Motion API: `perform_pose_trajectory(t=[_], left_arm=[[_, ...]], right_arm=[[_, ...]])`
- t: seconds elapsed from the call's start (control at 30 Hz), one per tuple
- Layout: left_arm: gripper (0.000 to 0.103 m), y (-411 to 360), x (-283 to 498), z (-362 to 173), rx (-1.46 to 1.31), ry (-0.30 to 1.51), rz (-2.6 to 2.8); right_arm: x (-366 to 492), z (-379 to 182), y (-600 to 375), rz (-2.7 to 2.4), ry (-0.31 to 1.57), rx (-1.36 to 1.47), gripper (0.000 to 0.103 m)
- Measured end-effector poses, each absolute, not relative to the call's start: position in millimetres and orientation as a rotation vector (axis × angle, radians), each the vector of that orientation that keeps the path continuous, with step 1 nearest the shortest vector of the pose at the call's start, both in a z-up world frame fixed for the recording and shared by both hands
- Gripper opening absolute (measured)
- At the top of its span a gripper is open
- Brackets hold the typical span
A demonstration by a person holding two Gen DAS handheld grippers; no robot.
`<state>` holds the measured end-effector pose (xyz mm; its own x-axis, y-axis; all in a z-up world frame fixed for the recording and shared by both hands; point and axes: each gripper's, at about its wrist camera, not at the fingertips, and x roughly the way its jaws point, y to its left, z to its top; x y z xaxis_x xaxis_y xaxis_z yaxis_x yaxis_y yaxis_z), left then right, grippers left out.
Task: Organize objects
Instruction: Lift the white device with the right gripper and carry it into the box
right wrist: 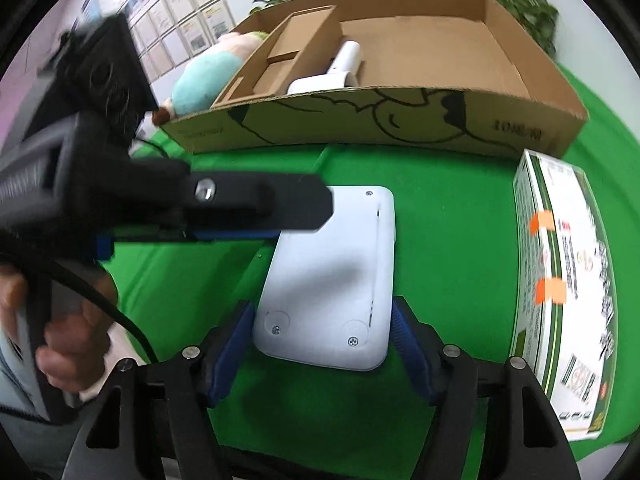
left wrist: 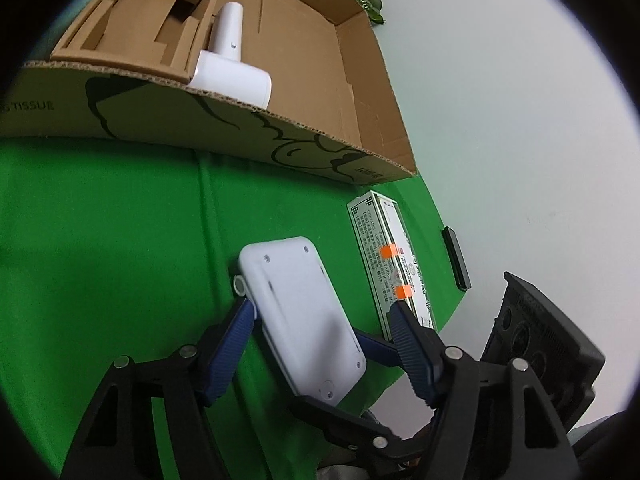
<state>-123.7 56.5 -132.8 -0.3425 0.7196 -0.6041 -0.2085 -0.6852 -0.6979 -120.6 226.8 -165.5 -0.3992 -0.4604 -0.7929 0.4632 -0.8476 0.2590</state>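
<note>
A flat white plastic device [left wrist: 302,316] [right wrist: 328,276] with screws in its back is lifted over the green cloth. My right gripper [right wrist: 322,316] is shut on its near end, both blue pads against its sides. My left gripper [left wrist: 322,304] is open; its left pad touches the device's edge and its right finger stands apart. In the right wrist view the left gripper's black finger [right wrist: 256,200] reaches over the device's far left corner. A cardboard box [left wrist: 340,92] [right wrist: 400,120] stands behind, holding a white handheld appliance [left wrist: 230,60] [right wrist: 340,68].
A green-and-white carton [left wrist: 390,264] [right wrist: 568,292] with orange tape lies right of the device. A black slim object [left wrist: 456,258] lies at the cloth's right edge. A plush toy [right wrist: 208,76] lies left of the box. Cardboard dividers [right wrist: 288,52] fill the box's left part.
</note>
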Motion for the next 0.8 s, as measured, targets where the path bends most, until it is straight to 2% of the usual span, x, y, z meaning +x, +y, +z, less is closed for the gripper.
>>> perform_pose_trajectory(t=[0.07,0.13,0.3,0.43,0.5,0.8], left_arm=[[0.068,58,-123,-133,-1.305,-0.694,2.065],[0.062,59,-124,-134,-1.323,-0.689,2.066],[0.056,60,-122,-139,-1.350,-0.704,2.060],[0.028,56,-116,-137,-1.338,-0.697,2.080],[0.022,56,-114,-131,-1.302,-0.700,2.079],[0.022,62,-109,-69,-1.098,-0.577,2.214]], right_arm=[[-124,-164,232,-2.227,-0.064,1.285,0.066],[-125,-163,235,-2.215,-0.092,1.286,0.066],[-115,-163,234,-2.197,-0.122,1.281,0.066],[-107,-166,231,-2.207,-0.096,1.276,0.066],[-107,-166,228,-2.201,-0.090,1.275,0.066],[-99,-126,218,-2.321,-0.004,1.071,0.065]])
